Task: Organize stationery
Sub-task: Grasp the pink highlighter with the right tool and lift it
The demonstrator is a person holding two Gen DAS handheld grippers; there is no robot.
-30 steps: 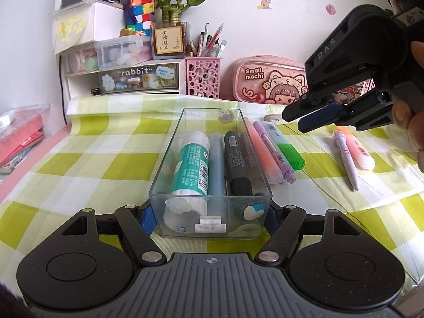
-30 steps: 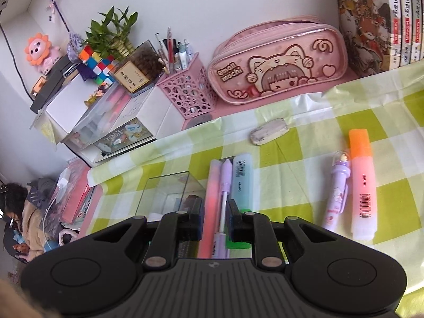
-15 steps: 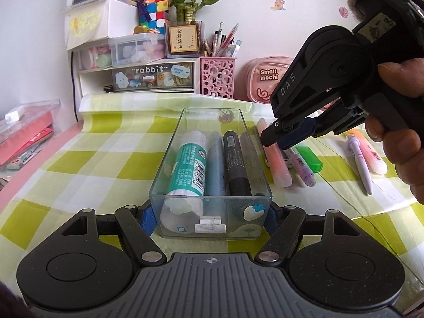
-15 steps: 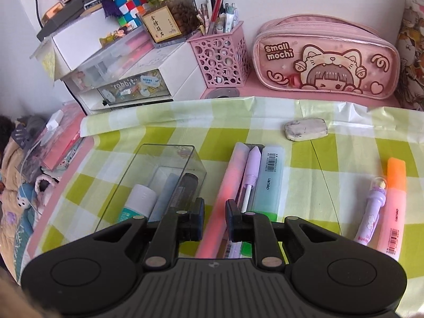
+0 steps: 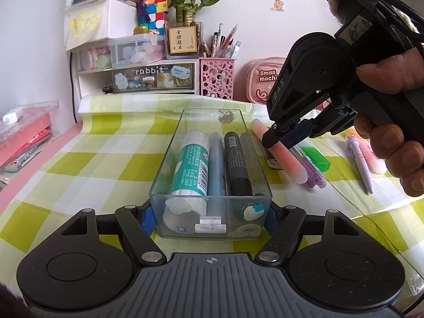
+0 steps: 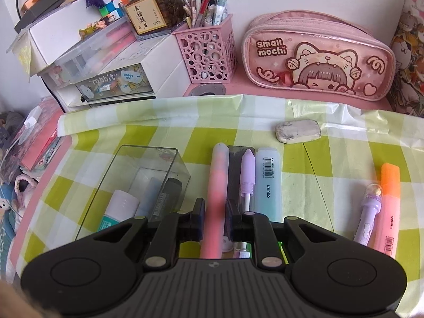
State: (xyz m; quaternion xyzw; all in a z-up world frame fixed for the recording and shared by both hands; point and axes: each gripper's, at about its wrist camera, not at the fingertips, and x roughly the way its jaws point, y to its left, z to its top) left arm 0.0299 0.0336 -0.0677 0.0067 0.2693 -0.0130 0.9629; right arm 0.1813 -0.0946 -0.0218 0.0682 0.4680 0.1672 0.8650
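Note:
A clear plastic box (image 5: pixel 169 159) holds a teal glue stick (image 5: pixel 191 168), a blue pen and a black marker (image 5: pixel 236 164). My left gripper (image 5: pixel 209 216) is shut on the box's near end. The box also shows in the right wrist view (image 6: pixel 111 182). My right gripper (image 6: pixel 216 220) is open, its fingers on either side of a pink highlighter (image 6: pixel 217 193) that lies on the cloth right of the box. In the left wrist view the right gripper (image 5: pixel 281 139) sits low over that highlighter (image 5: pixel 288 159). A purple pen (image 6: pixel 247 175) and a light blue highlighter (image 6: pixel 269 182) lie beside it.
An orange highlighter (image 6: pixel 388 206) and a purple charm pen (image 6: pixel 369 214) lie at the right. A white eraser (image 6: pixel 298 131) lies behind. A pink pencil case (image 6: pixel 318 55), pink pen holder (image 6: pixel 209 53) and drawer unit (image 6: pixel 111 84) stand at the back.
My right gripper has come down and leftwards to the pink highlighter and now straddles it. The left gripper keeps hold of the box.

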